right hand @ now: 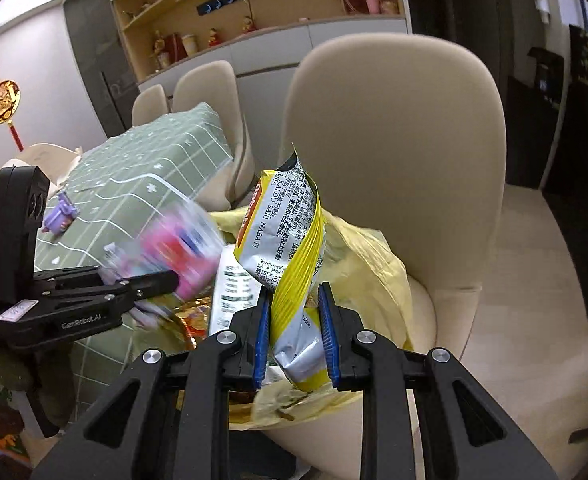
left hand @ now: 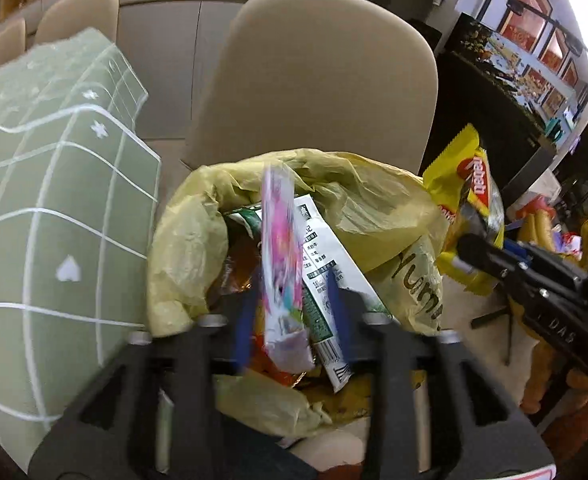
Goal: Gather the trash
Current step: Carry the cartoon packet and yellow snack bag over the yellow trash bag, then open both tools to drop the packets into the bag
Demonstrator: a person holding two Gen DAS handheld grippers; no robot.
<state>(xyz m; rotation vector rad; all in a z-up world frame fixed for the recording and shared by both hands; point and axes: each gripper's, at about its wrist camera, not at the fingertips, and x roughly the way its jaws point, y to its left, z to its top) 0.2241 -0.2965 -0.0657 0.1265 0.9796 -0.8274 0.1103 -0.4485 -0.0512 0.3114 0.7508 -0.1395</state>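
Observation:
A yellow plastic trash bag (left hand: 357, 196) sits open on a beige chair, with wrappers inside; it also shows in the right wrist view (right hand: 357, 264). My left gripper (left hand: 292, 320) is over the bag's mouth, its blue pads apart, with a blurred pink wrapper (left hand: 280, 248) between them that appears loose. In the right wrist view the left gripper (right hand: 162, 280) and pink wrapper (right hand: 182, 248) show at the left. My right gripper (right hand: 294, 332) is shut on a yellow and silver snack packet (right hand: 290, 240), held above the bag. The same packet (left hand: 473, 200) shows in the left wrist view.
The beige chair (right hand: 405, 140) has a tall back behind the bag. A table with a green grid cloth (left hand: 54, 200) stands left of it, with a small purple toy (right hand: 60, 216) on it. More chairs stand behind. Dark cabinets and clutter (left hand: 553, 232) lie to the right.

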